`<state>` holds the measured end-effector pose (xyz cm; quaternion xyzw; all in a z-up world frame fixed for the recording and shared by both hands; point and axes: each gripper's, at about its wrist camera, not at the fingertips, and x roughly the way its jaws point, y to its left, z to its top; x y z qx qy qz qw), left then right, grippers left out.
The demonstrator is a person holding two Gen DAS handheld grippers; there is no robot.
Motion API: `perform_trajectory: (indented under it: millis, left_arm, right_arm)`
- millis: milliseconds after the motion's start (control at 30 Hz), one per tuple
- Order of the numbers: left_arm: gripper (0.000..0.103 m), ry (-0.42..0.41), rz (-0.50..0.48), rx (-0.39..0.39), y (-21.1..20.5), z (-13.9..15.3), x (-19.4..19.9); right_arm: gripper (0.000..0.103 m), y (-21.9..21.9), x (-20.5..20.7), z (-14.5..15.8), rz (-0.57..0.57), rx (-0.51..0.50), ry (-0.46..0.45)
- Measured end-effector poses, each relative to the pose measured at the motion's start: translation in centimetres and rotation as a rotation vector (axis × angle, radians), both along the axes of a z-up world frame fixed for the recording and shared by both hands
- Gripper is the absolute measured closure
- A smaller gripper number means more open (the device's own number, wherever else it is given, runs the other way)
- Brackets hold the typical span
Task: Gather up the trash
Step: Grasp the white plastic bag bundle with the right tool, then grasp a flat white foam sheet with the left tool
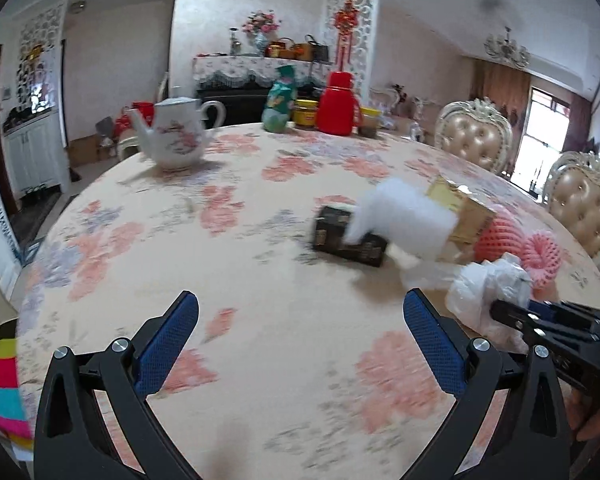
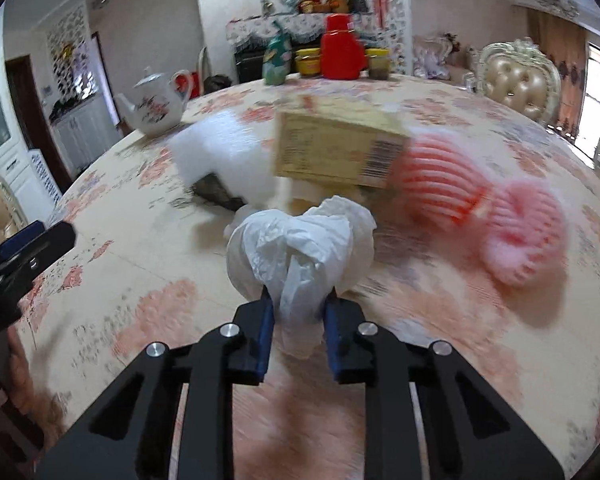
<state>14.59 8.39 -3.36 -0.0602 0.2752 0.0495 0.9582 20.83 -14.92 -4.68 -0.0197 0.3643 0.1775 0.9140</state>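
Between the blue pads of the right gripper (image 2: 299,304) a crumpled white plastic bag (image 2: 300,240) is pinched, the jaws drawn close on its twisted neck and the bulk of it ballooning out past the fingertips; the left gripper (image 1: 300,320) stands wide open over bare cloth near the table's (image 1: 260,280) near edge, nothing between its pads. Just beyond the bag lies the rest of the trash, toward the right edge: a tan carton (image 2: 340,148) tilted on a heap, white foam (image 2: 220,152) beside it, a dark small box (image 1: 350,242) partly under the foam, and pink foam netting (image 2: 480,208), perhaps two pieces, though blur smears it. At the far edge stand a red flask (image 1: 338,104), a green packet (image 1: 280,100) and two jars (image 1: 306,114); at the far left edge, a white teapot (image 1: 176,132).
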Motion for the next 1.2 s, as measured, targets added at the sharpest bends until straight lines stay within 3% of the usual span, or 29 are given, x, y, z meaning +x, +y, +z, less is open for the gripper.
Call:
perform_trajectory:
  millis: [200, 433, 667, 933, 1033, 1067, 1200]
  left_arm:
    - [0.007, 0.023, -0.052, -0.007, -3.6, 0.0, 3.1]
    - [0.009, 0.051, -0.060, -0.001, -6.3, -0.2, 5.2]
    - [0.009, 0.097, -0.035, 0.032, -6.3, -1.0, 8.1]
    - [0.009, 0.173, -0.038, 0.001, -6.2, -2.6, 10.0]
    - [0.023, 0.240, -0.056, -0.025, -6.1, -3.4, 11.2]
    - [0.024, 0.254, -0.044, -0.034, -5.8, -3.6, 11.3]
    - [0.036, 0.217, -0.044, -0.062, -5.4, -3.4, 10.6]
  right_arm:
    - [0.082, -5.9, -1.6, 0.5, -0.113, 0.013, -0.043]
    - [0.082, -9.9, -3.1, 0.6, -0.160, 0.028, -0.056]
    - [0.082, -9.9, -3.8, 0.7, -0.148, 0.042, -0.068]
    - [0.082, -10.3, -3.9, 0.8, -0.173, 0.061, -0.073]
    - [0.082, -10.4, -3.7, 0.7, -0.182, 0.068, -0.064]
    - [0.082, -10.5, -3.7, 0.7, -0.186, 0.068, -0.062]
    - [0.082, -10.3, -3.7, 0.7, -0.188, 0.052, -0.068]
